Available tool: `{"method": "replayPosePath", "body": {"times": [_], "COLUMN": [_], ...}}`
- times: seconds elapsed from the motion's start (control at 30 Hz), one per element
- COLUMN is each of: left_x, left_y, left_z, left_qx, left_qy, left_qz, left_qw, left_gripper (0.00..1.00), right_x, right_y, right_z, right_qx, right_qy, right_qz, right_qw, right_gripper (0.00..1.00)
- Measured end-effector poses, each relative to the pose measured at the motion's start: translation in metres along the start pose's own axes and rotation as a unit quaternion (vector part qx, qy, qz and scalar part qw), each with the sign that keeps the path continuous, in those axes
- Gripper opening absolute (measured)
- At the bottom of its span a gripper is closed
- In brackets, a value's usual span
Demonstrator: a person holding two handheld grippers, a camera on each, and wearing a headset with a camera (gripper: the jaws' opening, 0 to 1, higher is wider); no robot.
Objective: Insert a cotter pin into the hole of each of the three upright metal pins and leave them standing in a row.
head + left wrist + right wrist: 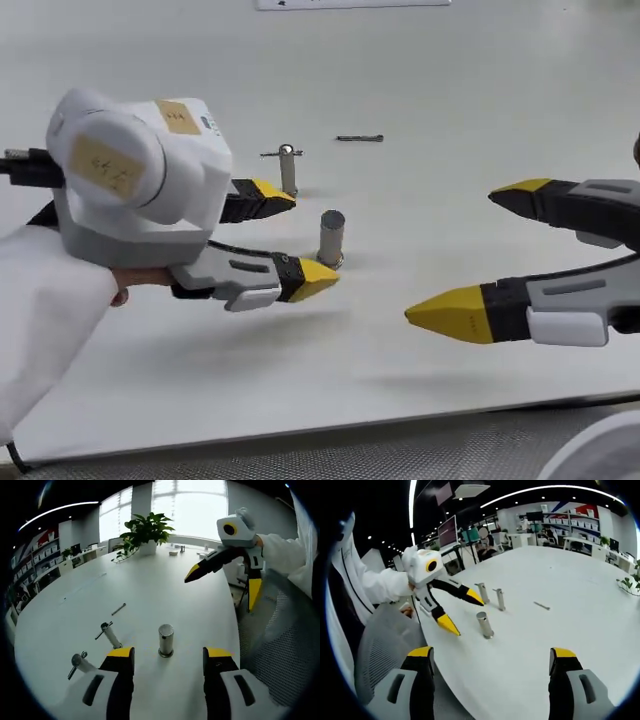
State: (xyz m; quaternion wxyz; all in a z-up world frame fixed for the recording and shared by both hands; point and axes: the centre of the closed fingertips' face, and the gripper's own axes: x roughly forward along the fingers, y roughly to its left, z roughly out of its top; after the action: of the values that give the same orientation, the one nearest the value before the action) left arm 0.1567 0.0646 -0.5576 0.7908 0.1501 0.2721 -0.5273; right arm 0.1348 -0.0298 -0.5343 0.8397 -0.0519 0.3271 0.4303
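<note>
- The left hand-held gripper (317,238) is held low over the white surface (450,100). Its jaws are spread wide and hold nothing.
- A bare pin (331,238) stands upright on the surface just ahead of the left jaw tips. In the left gripper view it lines up with the gap between them and touches neither jaw. No cotter pin shows through it.
- A second pin (111,634) stands farther back and to the left, with a cotter pin (101,632) crossing it near the top.
- A third pin (80,662) stands near the second, close beside the left jaw. It also has a cotter pin through its top, and in the left gripper view it looks tilted.
- A loose cotter pin (360,138) lies flat on the surface beyond the three pins, well apart from them.
- The right hand-held gripper (450,255) is off to the right, above the surface and clear of the pins. Its jaws are wide open and empty.
- A white sleeve (40,300) shows behind the left hand-held gripper.
- A potted plant (145,530) stands at the far end of the surface.
</note>
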Motion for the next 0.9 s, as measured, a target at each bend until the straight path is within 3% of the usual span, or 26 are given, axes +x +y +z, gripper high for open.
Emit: {"method": "replayPosePath", "body": {"times": [0.13, 0.2, 0.3, 0.37, 0.6, 0.67, 0.73, 0.8, 0.9], "left_x": [-0.008, -0.011, -0.015, -0.019, -0.029, -0.031, -0.032, -0.032, -0.034], "left_y": [-0.001, -0.008, -0.018, -0.022, -0.04, -0.042, -0.042, -0.04, -0.04], "left_z": [-0.004, -0.001, 0.0, 0.001, 0.007, 0.008, 0.005, -0.001, -0.006], "left_qx": [-0.017, -0.055, -0.069, -0.076, -0.077, -0.082, -0.082, -0.105, -0.112], "left_qy": [-0.016, -0.037, -0.048, -0.056, -0.076, -0.08, -0.079, -0.075, -0.074], "left_qz": [0.008, -0.007, -0.023, -0.025, -0.044, -0.045, -0.038, -0.033, -0.032], "left_qw": [0.9997, 0.9978, 0.9962, 0.9952, 0.9932, 0.9925, 0.9927, 0.9911, 0.9905], "left_gripper": [0.71, 0.76, 0.91, 0.96, 0.99, 0.99, 0.99, 0.99, 0.99], "right_x": [0.0, 0.0, -0.001, -0.001, 0.002, 0.003, 0.005, 0.009, 0.014], "right_y": [-0.002, -0.002, -0.005, -0.008, -0.024, -0.027, -0.032, -0.043, -0.062], "right_z": [0.001, 0.001, 0.003, 0.004, 0.016, 0.019, 0.02, 0.025, 0.031], "right_qx": [-0.002, -0.006, -0.009, -0.015, -0.043, -0.058, -0.076, -0.098, -0.136], "right_qy": [0.003, 0.008, 0.011, 0.016, 0.035, 0.039, 0.056, 0.069, 0.09], "right_qz": [-0.001, 0.001, 0.001, 0.002, 0.005, 0.012, 0.02, 0.021, -0.001], "right_qw": [1.0, 0.9999, 0.9999, 0.9997, 0.9984, 0.9975, 0.9953, 0.9926, 0.9866], "right_gripper": [0.94, 0.94, 0.93, 0.93, 0.89, 0.84, 0.76, 0.7, 0.63]}}
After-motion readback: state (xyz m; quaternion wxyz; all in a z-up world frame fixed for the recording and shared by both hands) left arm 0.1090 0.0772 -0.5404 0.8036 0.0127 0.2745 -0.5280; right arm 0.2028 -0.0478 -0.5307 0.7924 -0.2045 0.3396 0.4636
